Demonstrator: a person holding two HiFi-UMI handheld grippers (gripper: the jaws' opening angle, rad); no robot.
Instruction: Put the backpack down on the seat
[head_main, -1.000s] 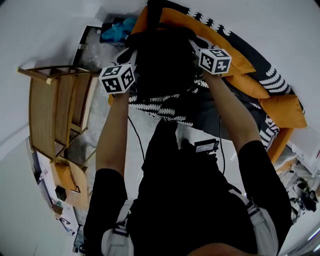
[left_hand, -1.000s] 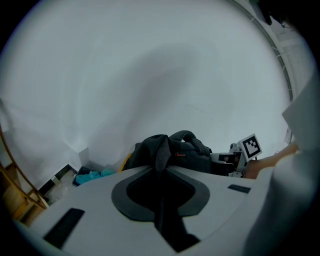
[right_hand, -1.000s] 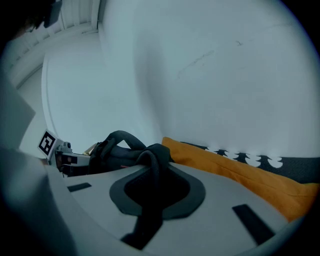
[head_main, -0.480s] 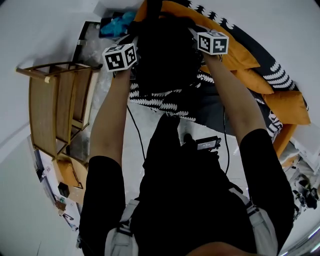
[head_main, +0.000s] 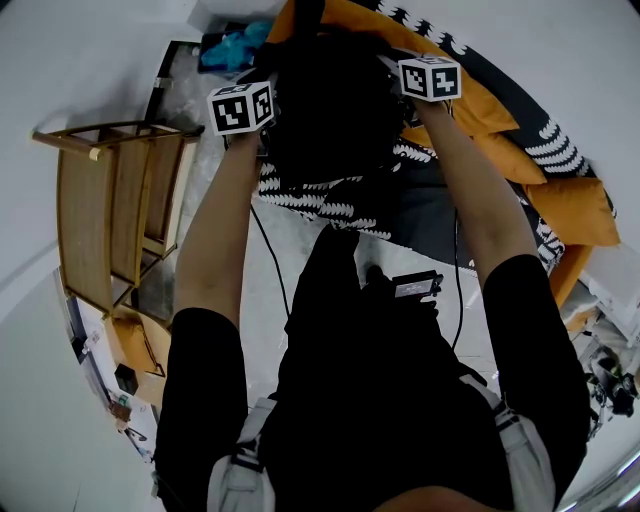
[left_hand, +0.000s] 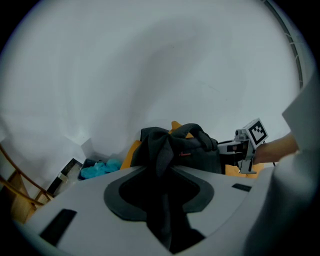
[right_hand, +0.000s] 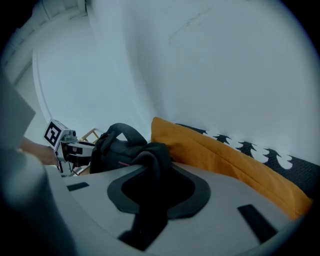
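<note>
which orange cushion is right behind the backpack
The long orange cushion, standing directly behind the backpack; the smaller orange cushion lies farther along the seat, clear of it.

Seat (head_main: 420, 210) (dark, patterned), backpack (head_main: 325, 110), orange cushions (head_main: 490, 125)

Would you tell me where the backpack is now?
Head view, top centre: the backpack sits on the seat against the orange cushion, right of the wooden chair.

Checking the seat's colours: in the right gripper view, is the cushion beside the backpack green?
No, the cushion beside the black backpack is orange.
</note>
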